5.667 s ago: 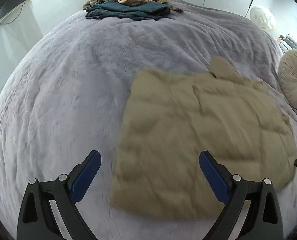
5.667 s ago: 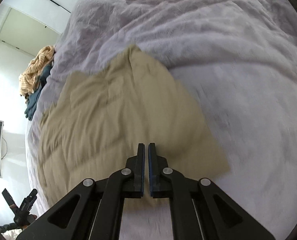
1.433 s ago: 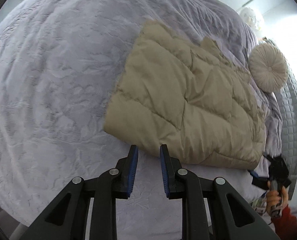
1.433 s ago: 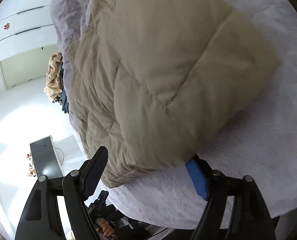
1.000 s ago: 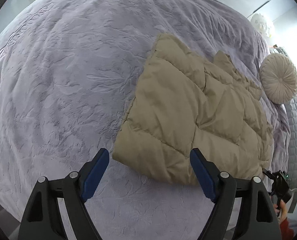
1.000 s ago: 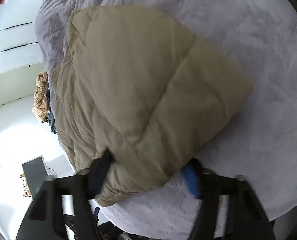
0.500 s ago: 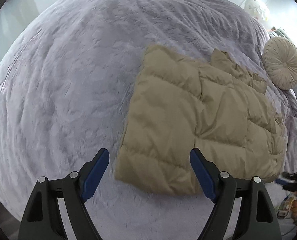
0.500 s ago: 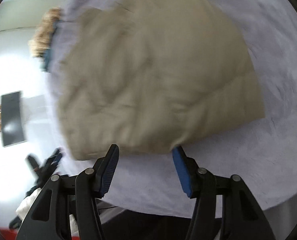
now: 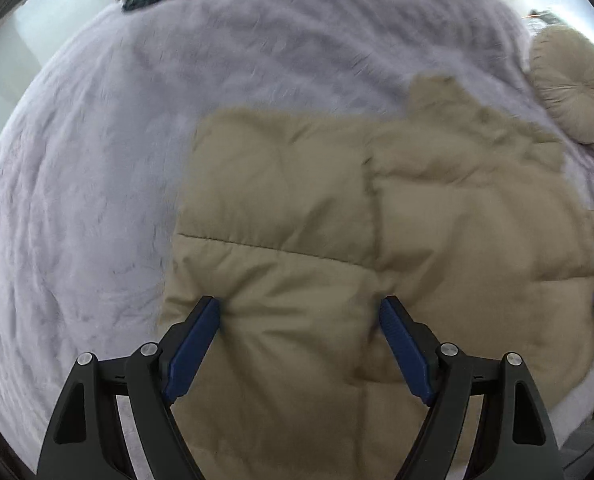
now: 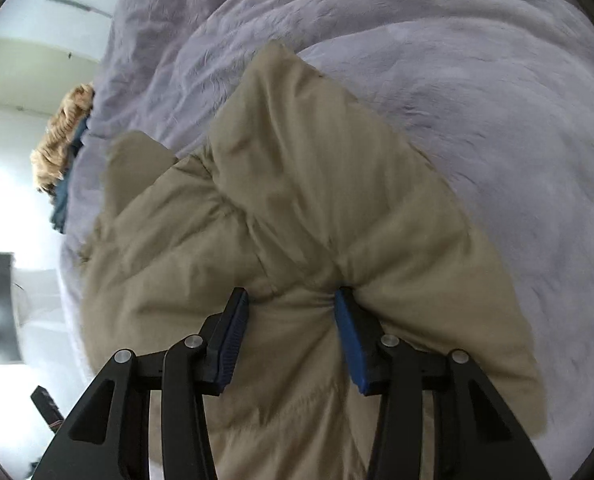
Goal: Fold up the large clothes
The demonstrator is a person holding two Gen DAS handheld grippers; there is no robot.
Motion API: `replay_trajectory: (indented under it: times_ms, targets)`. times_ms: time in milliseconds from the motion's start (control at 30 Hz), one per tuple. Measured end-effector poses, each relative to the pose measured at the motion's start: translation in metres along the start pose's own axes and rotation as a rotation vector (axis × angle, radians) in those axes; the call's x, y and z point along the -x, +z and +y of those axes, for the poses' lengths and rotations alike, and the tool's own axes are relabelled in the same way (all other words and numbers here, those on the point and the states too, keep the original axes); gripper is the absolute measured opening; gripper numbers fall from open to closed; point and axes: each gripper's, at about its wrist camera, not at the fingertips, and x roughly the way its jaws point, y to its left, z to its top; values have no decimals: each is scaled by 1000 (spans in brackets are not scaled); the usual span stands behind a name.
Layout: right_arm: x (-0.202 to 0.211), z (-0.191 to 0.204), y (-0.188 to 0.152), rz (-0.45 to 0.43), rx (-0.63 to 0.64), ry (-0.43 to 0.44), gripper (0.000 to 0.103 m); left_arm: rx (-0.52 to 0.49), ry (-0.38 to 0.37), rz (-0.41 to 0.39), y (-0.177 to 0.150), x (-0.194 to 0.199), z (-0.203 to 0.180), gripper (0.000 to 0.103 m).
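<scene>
Puffy beige quilted jacket (image 9: 377, 240) lying folded on grey bed (image 9: 97, 200), centre-right of frame; soft, light, springy. Left tongs (image 9: 299, 344) wide over lower edge; right tongs (image 10: 291, 328), just closing, pinching a thick fold

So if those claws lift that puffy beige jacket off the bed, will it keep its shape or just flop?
Probably flop: the beige jacket already bunches into soft folds between the right gripper, whose jaws have just been closing. Its puffed quilted panels suggest it is light for its bulk. The smooth shell may slip.
</scene>
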Motion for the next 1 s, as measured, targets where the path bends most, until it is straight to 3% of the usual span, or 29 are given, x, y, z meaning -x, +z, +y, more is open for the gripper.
replay_trajectory:
  times_ms: [167, 267, 333, 433, 500, 733, 767, 800, 833, 1000]
  targets:
    - [-18, 16, 12, 13, 87, -102, 49, 37, -15, 23, 3, -16, 8, 83]
    - [-13, 24, 13, 23, 108, -139, 49, 5, -14, 16, 7, -4, 9, 83]
    - [-3, 29, 10, 18, 113, -151, 49, 19, -63, 7, 8, 9, 18, 83]
    - [17, 34, -3, -1, 100, -99, 59, 51, -106, 4, 9, 23, 32, 83]
    - [27, 38, -14, -7, 97, -54, 75, 58, -115, 5, 8, 29, 38, 83]
    - [27, 62, -62, 75, 119, 58, 82, 48, -110, 22, 2, 32, 39, 83]
    - [26, 64, -69, 87, 113, 77, 90, 45, -110, 20, 1, 32, 38, 84]
    - [24, 66, -72, 95, 108, 91, 99, 43, -109, 19, 0, 32, 37, 99]
    - [23, 68, -77, 103, 102, 110, 103, 43, -103, 17, -2, 32, 37, 103]
    - [14, 80, -89, 150, 116, 187, 103, 38, -109, 16, -2, 33, 41, 103]
